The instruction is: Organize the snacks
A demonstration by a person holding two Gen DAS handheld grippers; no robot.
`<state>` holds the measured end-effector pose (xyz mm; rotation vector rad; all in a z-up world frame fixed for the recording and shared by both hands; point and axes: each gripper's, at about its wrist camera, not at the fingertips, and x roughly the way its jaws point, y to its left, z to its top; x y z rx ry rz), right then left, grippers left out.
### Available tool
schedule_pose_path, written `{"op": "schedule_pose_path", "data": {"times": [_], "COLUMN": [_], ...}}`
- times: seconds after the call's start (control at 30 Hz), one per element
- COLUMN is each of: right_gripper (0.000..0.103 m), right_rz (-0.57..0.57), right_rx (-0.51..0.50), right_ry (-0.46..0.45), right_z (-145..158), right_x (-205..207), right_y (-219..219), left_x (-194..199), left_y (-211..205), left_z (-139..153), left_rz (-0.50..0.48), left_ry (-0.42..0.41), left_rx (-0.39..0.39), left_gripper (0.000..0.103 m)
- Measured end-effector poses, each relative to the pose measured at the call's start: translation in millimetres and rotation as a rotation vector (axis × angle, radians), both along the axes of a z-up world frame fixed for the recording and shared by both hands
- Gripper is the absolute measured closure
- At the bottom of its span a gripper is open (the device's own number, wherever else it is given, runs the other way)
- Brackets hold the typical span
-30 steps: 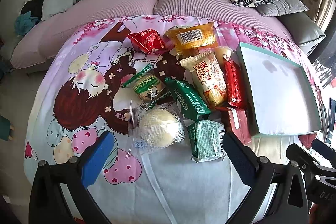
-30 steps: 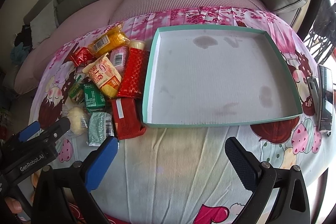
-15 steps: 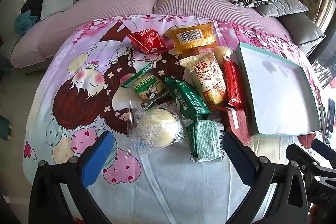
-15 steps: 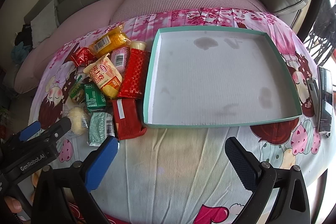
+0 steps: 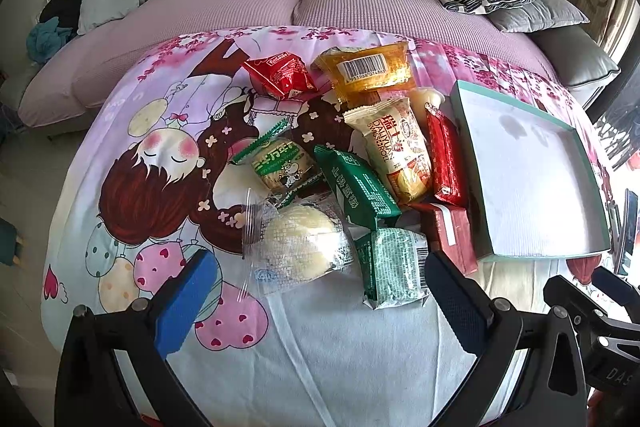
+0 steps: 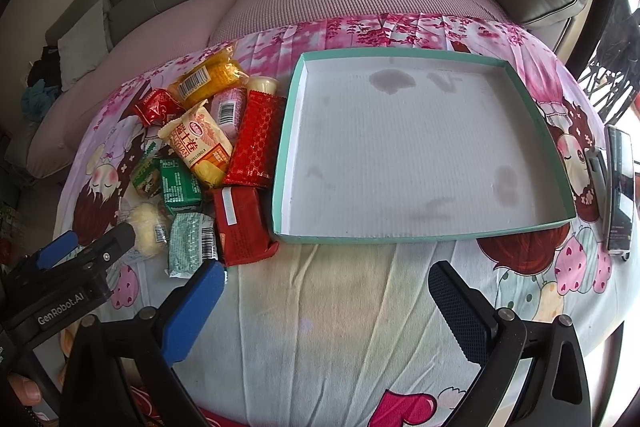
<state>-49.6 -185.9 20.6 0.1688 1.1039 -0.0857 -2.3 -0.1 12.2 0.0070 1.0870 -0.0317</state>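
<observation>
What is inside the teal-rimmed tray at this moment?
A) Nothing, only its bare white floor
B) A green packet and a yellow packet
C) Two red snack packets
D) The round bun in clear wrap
A: the teal-rimmed tray shows only its stained white floor, while the snack packets all lie in a pile on the cloth to its left, outside its rim.

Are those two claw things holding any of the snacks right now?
No. The left gripper and the right gripper are both open and empty; the snacks lie on the cloth.
</observation>
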Motion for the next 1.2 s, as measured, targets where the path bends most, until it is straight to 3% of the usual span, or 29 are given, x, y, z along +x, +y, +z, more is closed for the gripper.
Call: {"op": "schedule_pose_path", "data": {"times": [0.7,1.03,1.2], "right_gripper": [0.000,0.000,0.000], "right_rz": [0.004,0.040,0.090], "right_rx": [-0.002,0.030,0.020], "right_ry": [0.005,0.025,0.045], "right_z": [-3.1,-3.1,-10.5], "right_x": [-1.8,14.9,26.7], "right_y": [0.3,13.1,37.3], "left_x": [3.8,32.7,42.5], "left_y": [8.3,55.3,63.6], "left_z": [-1.3,24.8,13.5], "left_rz": [0.012,0.064,0.028], "left_ry": [0.012,-0.010,0.039], "left_rx": [-0.040,-0.105,-0.111], "left_gripper": [0.000,0.000,0.000]}}
